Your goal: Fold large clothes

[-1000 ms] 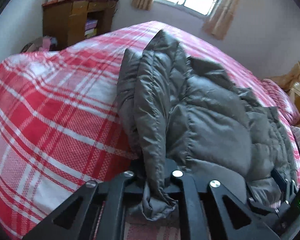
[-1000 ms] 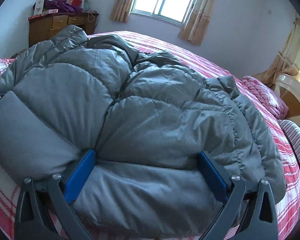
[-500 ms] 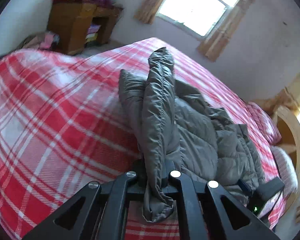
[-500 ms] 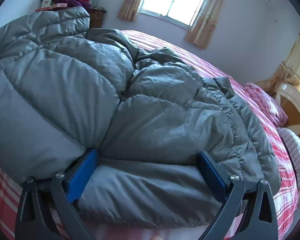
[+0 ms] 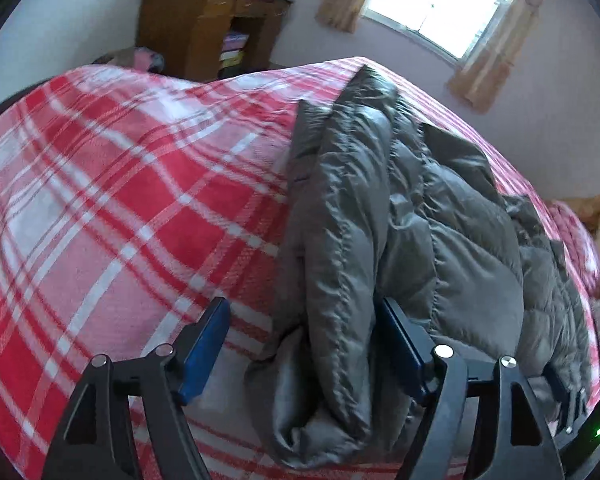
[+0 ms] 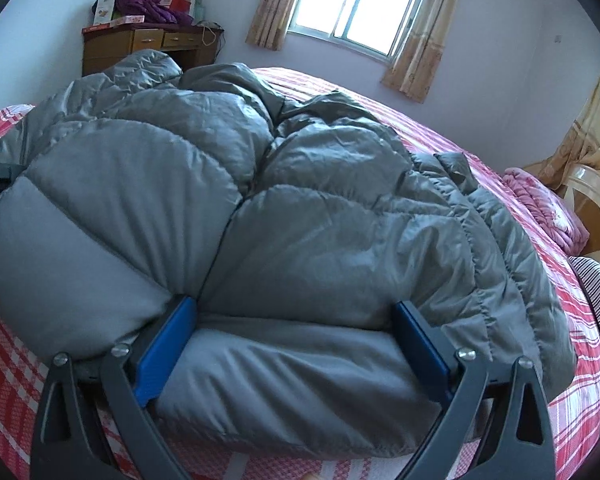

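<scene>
A puffy grey quilted down jacket point(image 6: 300, 216) lay spread across a bed covered with a red, pink and white plaid blanket point(image 5: 112, 208). The left gripper point(image 5: 300, 344), with black arms and blue pads, was opening; a folded edge of the jacket lay loose between its jaws, close against the right-hand pad and clear of the other. The right gripper point(image 6: 296, 344) stood wide, its blue pads against the jacket's bulky hem, which filled the gap between them; whether it pinched the fabric could not be told. A wooden cabinet point(image 6: 152, 48) and a curtained window point(image 6: 356, 8) stood behind the bed.
</scene>
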